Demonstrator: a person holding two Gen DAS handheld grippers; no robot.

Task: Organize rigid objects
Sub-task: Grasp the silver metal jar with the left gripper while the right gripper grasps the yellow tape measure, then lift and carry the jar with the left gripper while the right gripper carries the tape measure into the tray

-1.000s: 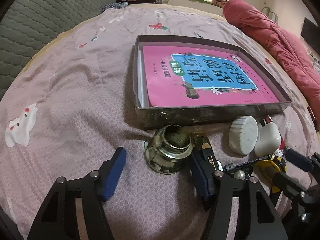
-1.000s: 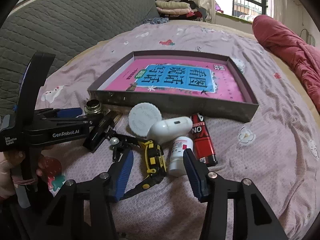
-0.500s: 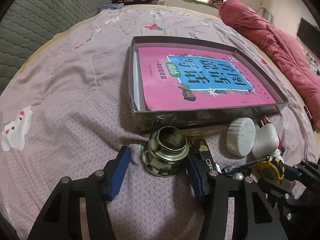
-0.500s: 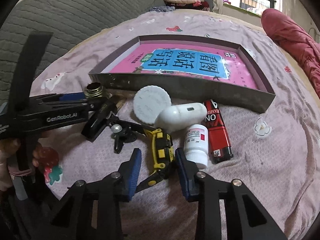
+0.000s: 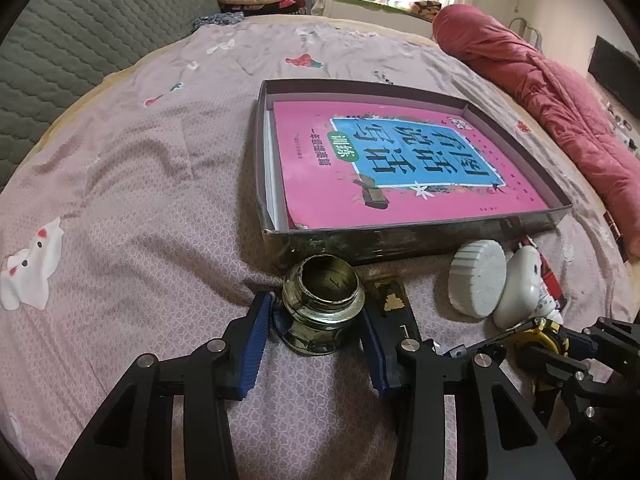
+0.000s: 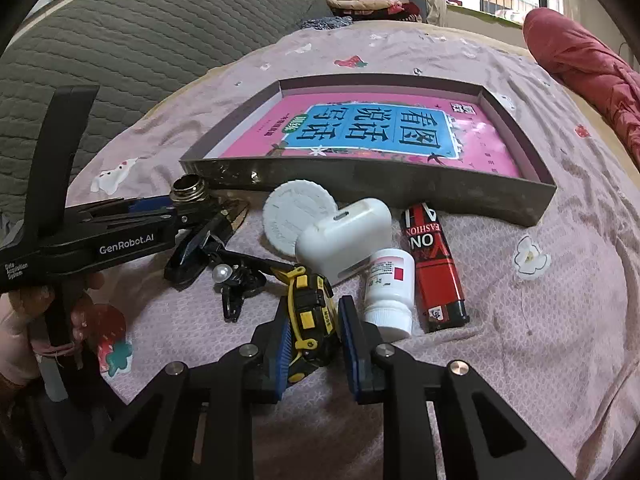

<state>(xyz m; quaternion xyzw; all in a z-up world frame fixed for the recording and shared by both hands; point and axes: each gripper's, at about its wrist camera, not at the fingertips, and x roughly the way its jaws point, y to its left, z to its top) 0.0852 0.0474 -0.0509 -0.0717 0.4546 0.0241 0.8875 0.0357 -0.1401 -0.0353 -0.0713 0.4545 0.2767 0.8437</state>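
Closing, left gripper [image 5: 316, 330]: jaws narrower than a second ago, blue pads now hard against the sides of the open round brass-coloured glass jar [image 5: 323, 304], gap nearly gone, squeeze not finished.
Right gripper [image 6: 313, 330]: jaws gone from wide to clamped on the yellow-and-black tape measure [image 6: 310, 312], pads pressing both flanks.
Change: both grippers gone from straddling to gripping with hardly any travel; neither object lifted, both resting on the bed.
Jar's place: on the mauve patterned bedspread [image 5: 132, 240], just beside the near wall of the shallow grey cardboard box [image 5: 424, 236].
Tape measure's place: amid the loose pile, touching the small white pill bottle [image 6: 388, 292], near the white rounded plastic case [image 6: 344, 240], the white ribbed round lid [image 6: 298, 218] and the red lighter [image 6: 434, 268].
Box contents: pink-and-blue book [image 6: 376, 132] lying flat inside.
Meaning: grasp step almost complete on both sides; probably lifts next, then the box.
Risk: pill bottle likely nudged when the tape measure rises.
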